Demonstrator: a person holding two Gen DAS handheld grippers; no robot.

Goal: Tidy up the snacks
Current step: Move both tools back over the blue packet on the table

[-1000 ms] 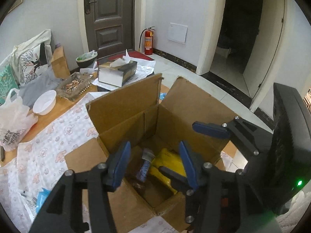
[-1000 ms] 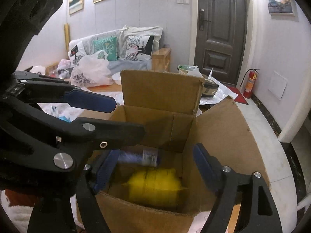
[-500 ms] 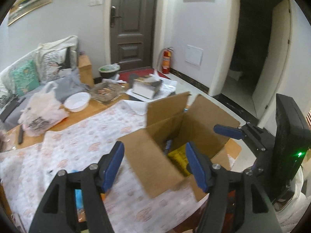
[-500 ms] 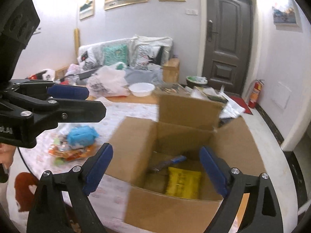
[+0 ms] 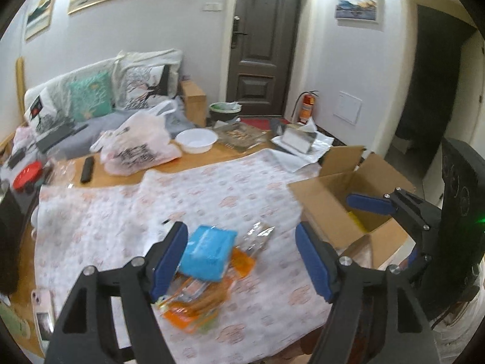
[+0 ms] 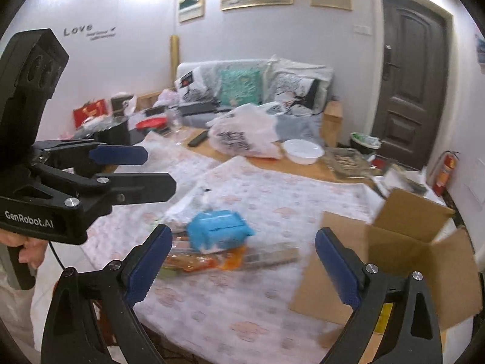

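Cardboard box open on counter, yellow packet inside. Left claw and right claw opening, empty, above blue packet.

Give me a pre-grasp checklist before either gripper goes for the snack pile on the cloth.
1. Left gripper empty, jaws opening: ok.
2. Right gripper empty, jaws opening: ok.
3. Blue pack on top of the pile, reachable: ok.
4. Orange packs free of the blue pack: not ok, it lies on them.
5. Box flaps open: ok.
6. Room left in the box: cannot tell.
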